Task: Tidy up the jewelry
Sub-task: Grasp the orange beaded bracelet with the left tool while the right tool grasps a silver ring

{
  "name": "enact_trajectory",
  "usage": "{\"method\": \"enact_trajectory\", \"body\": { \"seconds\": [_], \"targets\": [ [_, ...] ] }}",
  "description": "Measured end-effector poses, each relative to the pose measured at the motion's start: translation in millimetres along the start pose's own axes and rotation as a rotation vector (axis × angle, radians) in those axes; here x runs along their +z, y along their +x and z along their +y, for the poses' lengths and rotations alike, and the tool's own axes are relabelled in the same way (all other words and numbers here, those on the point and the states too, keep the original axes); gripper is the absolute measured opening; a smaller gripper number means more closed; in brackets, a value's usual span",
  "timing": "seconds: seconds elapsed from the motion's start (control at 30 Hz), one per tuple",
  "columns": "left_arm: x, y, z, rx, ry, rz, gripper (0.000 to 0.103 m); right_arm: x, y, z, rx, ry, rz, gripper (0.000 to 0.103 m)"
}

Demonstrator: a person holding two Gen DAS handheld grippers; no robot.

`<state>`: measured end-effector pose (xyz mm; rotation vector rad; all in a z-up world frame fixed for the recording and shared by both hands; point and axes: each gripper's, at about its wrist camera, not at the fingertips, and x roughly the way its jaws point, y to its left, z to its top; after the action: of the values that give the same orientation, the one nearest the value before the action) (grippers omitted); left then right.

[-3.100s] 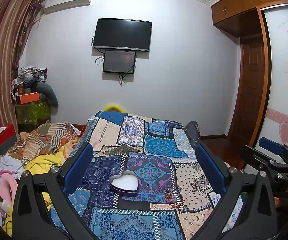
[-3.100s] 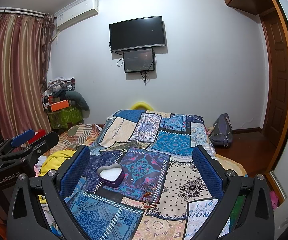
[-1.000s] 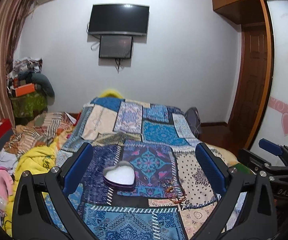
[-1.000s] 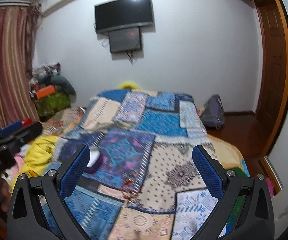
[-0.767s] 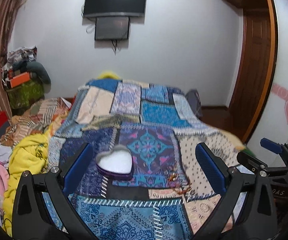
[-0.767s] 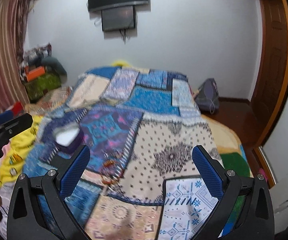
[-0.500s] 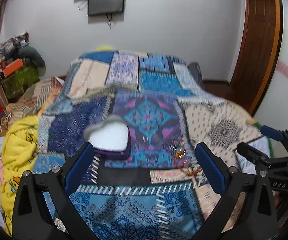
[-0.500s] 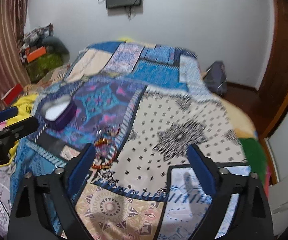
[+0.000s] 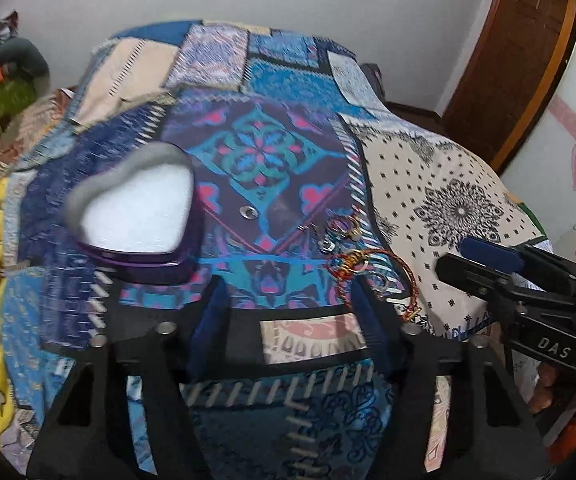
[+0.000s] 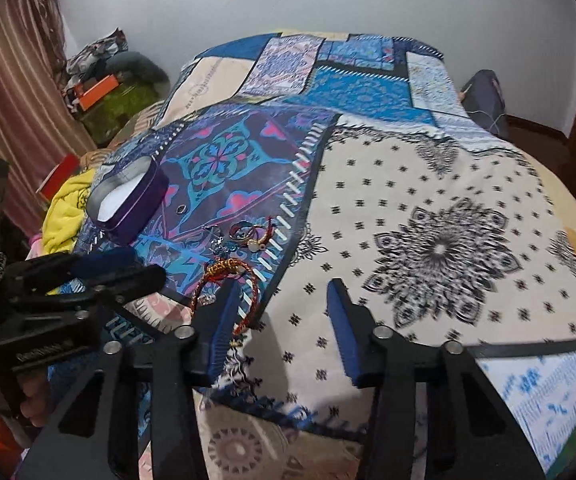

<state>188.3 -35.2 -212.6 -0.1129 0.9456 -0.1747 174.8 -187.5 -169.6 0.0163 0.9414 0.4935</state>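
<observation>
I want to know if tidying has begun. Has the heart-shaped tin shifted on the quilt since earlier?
No. The heart-shaped tin sits beside the same teal-and-pink flower patch; only the cameras dropped closer.

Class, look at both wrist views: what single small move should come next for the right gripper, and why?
Probably shift the right gripper left over the red cord bracelet: its jaws, just closing, hold nothing and straddle bare quilt, while the heart-shaped tin sits open.

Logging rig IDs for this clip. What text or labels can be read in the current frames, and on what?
"DAS": white letters on the black body of the right gripper, seen in the left wrist view.
White lettering on the body of the left gripper, in the right wrist view: too blurred to read.
Faint print on a pale patch of the quilt near the far end: too small to read.
</observation>
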Motion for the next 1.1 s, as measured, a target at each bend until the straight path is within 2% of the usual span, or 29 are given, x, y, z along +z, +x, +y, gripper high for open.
{"method": "enact_trajectory", "body": {
  "seconds": [0.1,0.17,0.3,0.33,0.53,0.67,0.8,1.1],
  "targets": [
    [0.8,15.0,-2.8,-0.043,0.003,0.044,0.034,-0.4,1.1,-0.2,0.005,0.001,0.002,0.036],
    [1.7,22.8,-6.0,-0.074,0.007,0.062,0.029,-2.4,0.1,-1.5,0.004,0.004,0.006,0.036],
    [3.7,29.6,-15.1,-0.097,0.04,0.074,0.028,-0.2,-0.2,-9.4,0.0,0.018,0.013,0.036],
    [3.7,31.9,-17.1,-0.098,0.051,0.078,0.027,-0.2,-1.3,-11.2,-0.001,0.023,0.012,0.036],
    [0.8,40.0,-27.8,-0.041,0.124,0.078,0.003,-0.9,-7.1,-13.1,-0.004,0.033,0.01,0.036],
    [1.3,35.7,-25.0,-0.047,0.109,0.072,0.001,-1.8,-11.7,-11.1,0.007,0.026,0.013,0.036],
    [3.2,18.3,-18.6,-0.049,0.076,0.029,0.001,-2.3,-8.3,-2.0,0.029,-0.003,0.042,0.036],
    [3.8,-27.0,8.2,0.015,0.037,-0.07,0.001,-3.2,17.3,27.4,0.065,-0.063,0.109,0.036]
  ]
}}
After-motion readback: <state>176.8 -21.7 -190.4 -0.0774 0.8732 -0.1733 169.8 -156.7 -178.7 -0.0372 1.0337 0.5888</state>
